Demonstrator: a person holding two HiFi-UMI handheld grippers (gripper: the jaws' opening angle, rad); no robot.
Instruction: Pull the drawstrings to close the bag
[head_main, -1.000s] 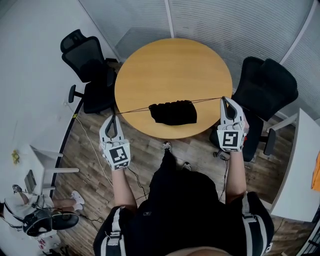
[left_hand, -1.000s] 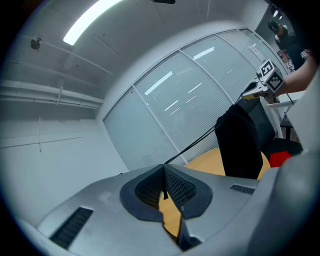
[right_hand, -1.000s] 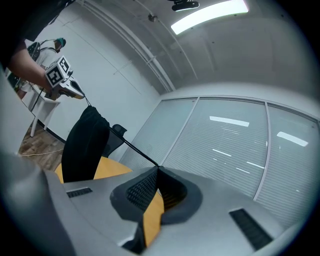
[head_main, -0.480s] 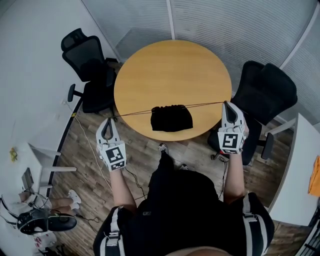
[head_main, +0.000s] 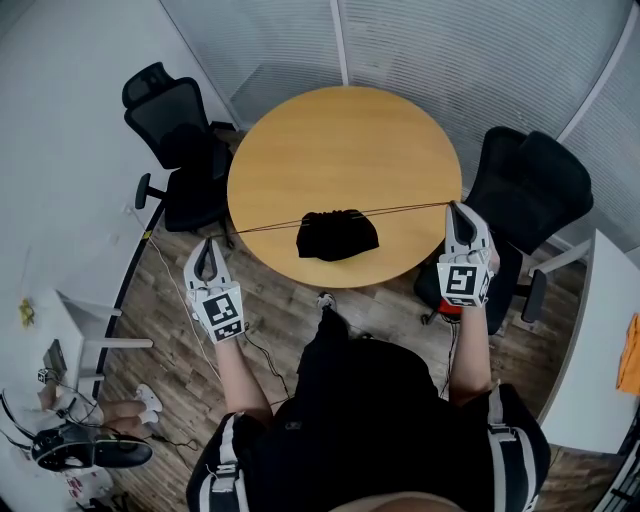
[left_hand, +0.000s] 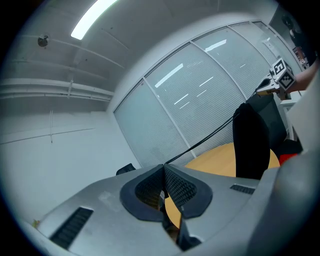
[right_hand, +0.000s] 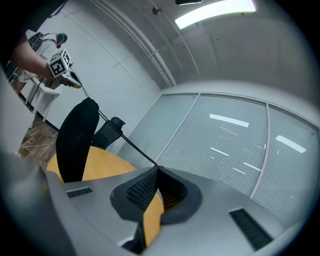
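Flanking the round wooden table (head_main: 345, 140), two black office chairs are seen: the left chair (head_main: 178, 140) beside the white wall, the right chair (head_main: 530, 185) just behind the right gripper (head_main: 456, 206). The black bag (head_main: 338, 236) is found at the table's near edge, its mouth gathered; whether it rests on the top cannot be told. The left drawstring (head_main: 265, 225) is stretched taut to the left gripper (head_main: 207, 246), which is held over the wood floor (head_main: 290, 320), and the right drawstring (head_main: 410, 208) to the right gripper. Both pairs of jaws are pressed together on their strings. A square black-and-white marker (head_main: 226, 312) is carried on each gripper's cube. A white desk (head_main: 85, 330) is seen at lower left.
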